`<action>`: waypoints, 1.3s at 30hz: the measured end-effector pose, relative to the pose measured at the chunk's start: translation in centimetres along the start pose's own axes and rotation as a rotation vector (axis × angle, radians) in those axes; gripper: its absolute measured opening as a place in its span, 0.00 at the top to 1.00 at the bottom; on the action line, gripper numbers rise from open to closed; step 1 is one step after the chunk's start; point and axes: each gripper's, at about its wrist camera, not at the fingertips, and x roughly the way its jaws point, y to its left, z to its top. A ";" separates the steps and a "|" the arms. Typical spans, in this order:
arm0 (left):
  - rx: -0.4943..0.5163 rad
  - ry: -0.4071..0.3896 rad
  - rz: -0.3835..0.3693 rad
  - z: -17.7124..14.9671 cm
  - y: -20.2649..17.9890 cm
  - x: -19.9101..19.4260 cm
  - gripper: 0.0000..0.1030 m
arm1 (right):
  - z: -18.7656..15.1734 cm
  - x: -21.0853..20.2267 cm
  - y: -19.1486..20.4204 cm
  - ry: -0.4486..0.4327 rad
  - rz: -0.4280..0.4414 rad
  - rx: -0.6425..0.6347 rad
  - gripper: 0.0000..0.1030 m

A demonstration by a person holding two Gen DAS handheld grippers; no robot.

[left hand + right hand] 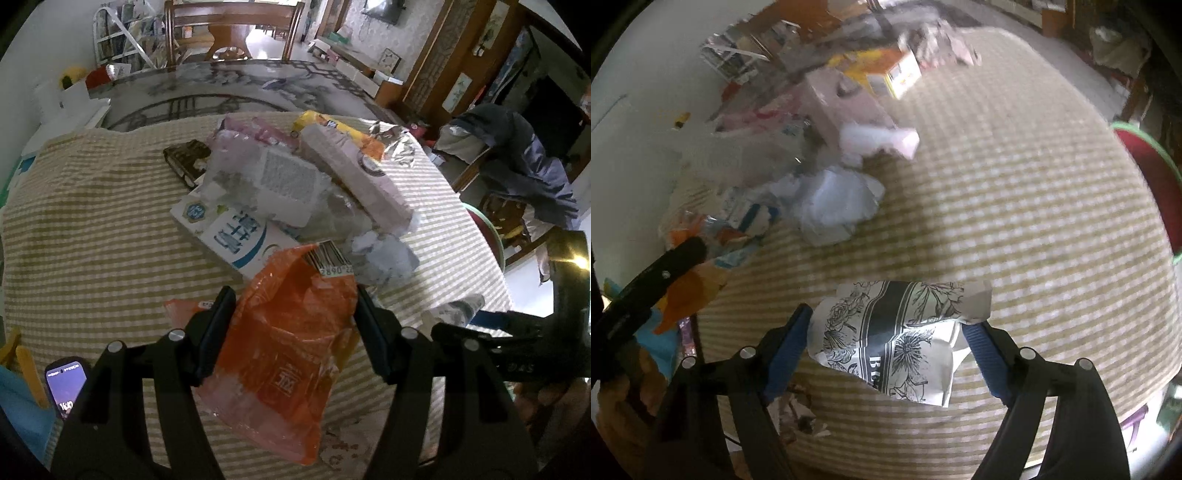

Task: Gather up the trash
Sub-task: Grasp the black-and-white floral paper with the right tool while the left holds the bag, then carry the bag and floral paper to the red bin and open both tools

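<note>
An orange plastic wrapper (pixel 291 332) with a barcode lies on the striped tablecloth (pixel 92 229) between the fingers of my left gripper (pixel 295 314), whose jaws stand wide apart on either side of it. A white packet with black flower print (pixel 901 332) sits between the blue-padded fingers of my right gripper (pixel 886 328), which touch its two ends; it looks held just above the cloth. The orange wrapper also shows in the right wrist view (pixel 690 291), beside the left gripper's finger (pixel 679 254).
A pile of trash lies mid-table: a white and blue carton (pixel 229 229), a long pink box (pixel 354 177), crumpled paper (pixel 384 254), a yellow bag (pixel 332 125), a dark packet (pixel 186 158). A phone (pixel 66 384) lies near left. A red bin with a green rim (pixel 1152 162) stands off the right edge.
</note>
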 end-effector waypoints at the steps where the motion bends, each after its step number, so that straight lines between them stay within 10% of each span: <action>1: 0.002 -0.006 -0.004 0.1 -0.2 -0.2 0.40 | 0.2 -0.5 0.1 -0.020 -0.003 -0.006 0.23; 21: -0.026 -0.140 -0.112 5.0 -4.1 -3.8 0.40 | 5.2 -10.5 -1.4 -0.397 -0.062 0.016 0.23; 39: 0.009 -0.143 -0.141 5.8 -7.5 -3.8 0.40 | 4.2 -11.1 -4.7 -0.392 -0.077 0.066 0.23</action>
